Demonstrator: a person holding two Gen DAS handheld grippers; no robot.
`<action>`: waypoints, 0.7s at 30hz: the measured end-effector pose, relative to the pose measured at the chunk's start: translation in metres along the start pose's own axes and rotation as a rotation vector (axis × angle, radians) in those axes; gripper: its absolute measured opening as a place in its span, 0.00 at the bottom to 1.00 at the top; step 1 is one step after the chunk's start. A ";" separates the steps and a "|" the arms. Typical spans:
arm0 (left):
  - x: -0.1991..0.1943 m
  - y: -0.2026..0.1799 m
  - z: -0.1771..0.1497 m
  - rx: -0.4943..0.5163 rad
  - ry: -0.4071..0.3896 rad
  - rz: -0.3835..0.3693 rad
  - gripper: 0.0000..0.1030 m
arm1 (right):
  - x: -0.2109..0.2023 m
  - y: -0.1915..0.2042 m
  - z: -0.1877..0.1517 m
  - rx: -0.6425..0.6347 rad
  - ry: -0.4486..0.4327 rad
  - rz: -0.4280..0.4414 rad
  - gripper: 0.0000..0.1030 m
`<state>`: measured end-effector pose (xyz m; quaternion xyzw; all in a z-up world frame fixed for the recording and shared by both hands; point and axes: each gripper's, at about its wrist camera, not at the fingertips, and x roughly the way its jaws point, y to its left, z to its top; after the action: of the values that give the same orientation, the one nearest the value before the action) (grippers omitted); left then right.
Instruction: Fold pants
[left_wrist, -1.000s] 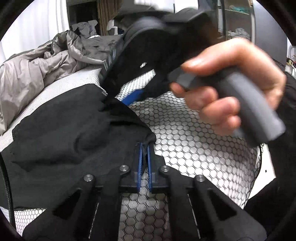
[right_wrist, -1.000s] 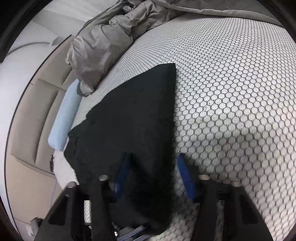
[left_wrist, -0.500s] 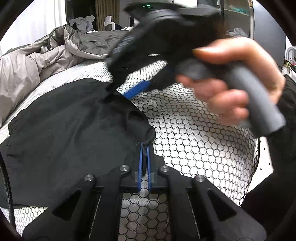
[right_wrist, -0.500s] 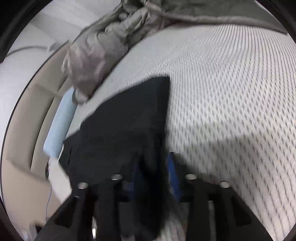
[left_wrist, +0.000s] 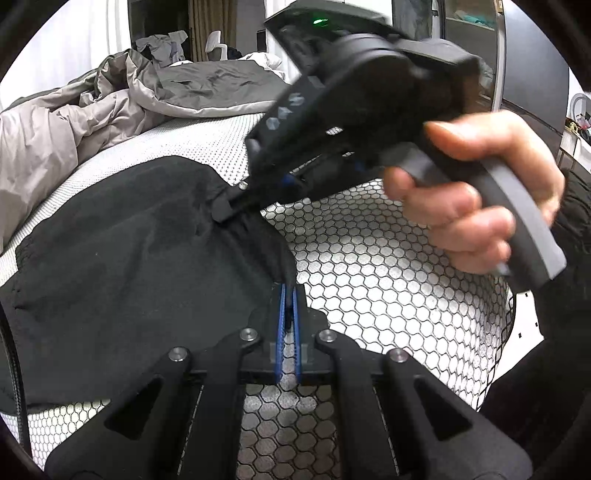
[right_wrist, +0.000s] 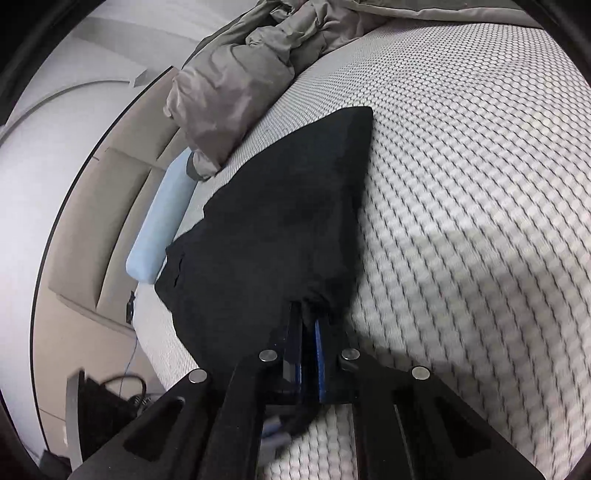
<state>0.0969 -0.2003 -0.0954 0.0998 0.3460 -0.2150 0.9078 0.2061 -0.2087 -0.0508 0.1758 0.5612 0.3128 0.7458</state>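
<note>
Black pants (left_wrist: 122, 266) lie spread on a bed with a honeycomb-patterned cover (left_wrist: 388, 273). My left gripper (left_wrist: 288, 291) is shut on the near edge of the pants, cloth bunched between its blue pads. In the left wrist view a hand holds my right gripper (left_wrist: 225, 210), which is shut on the pants' edge farther along. The right wrist view shows the pants (right_wrist: 288, 206) running away to a folded corner, with my right gripper (right_wrist: 308, 314) pinching gathered cloth.
A rumpled grey duvet (left_wrist: 55, 136) is heaped at the far side of the bed, also visible as a grey duvet (right_wrist: 240, 81) beside a light blue pillow (right_wrist: 162, 225). Beige headboard panels (right_wrist: 85, 236) lie left. A dark sleeve (left_wrist: 569, 229) is at right.
My right gripper's jaws, open around the pants' edge a second ago, have shut on the cloth. My left gripper has kept its grip and hardly moved.
</note>
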 end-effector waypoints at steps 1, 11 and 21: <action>0.000 0.000 -0.001 0.002 0.005 -0.004 0.00 | 0.001 -0.005 0.005 0.019 -0.003 -0.003 0.05; -0.028 0.028 -0.003 -0.081 -0.008 -0.048 0.00 | -0.022 -0.024 -0.003 0.092 0.019 -0.027 0.22; -0.073 0.110 0.003 -0.272 -0.113 0.035 0.41 | -0.023 -0.009 -0.033 0.014 0.059 -0.037 0.19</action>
<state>0.0999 -0.0803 -0.0406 -0.0302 0.3183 -0.1554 0.9347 0.1735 -0.2334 -0.0497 0.1614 0.5881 0.3003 0.7335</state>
